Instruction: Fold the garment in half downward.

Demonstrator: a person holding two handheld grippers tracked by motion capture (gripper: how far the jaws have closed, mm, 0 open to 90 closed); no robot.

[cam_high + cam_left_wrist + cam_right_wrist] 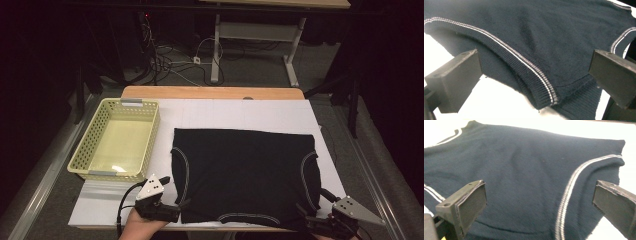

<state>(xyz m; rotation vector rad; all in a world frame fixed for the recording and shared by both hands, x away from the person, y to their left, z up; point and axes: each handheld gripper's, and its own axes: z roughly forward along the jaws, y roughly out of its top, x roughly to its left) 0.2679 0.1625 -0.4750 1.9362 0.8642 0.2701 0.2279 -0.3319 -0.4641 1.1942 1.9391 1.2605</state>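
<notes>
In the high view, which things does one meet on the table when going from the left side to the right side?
Yellow basket → left gripper, jaws open → dark knit garment lying flat on the white table cover → right gripper, jaws open, at the garment's near right corner.

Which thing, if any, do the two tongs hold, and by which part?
Nothing is held. The left tongs and right tongs both stand open at the near corners of the dark knitted vest, their pads off the fabric.
</notes>
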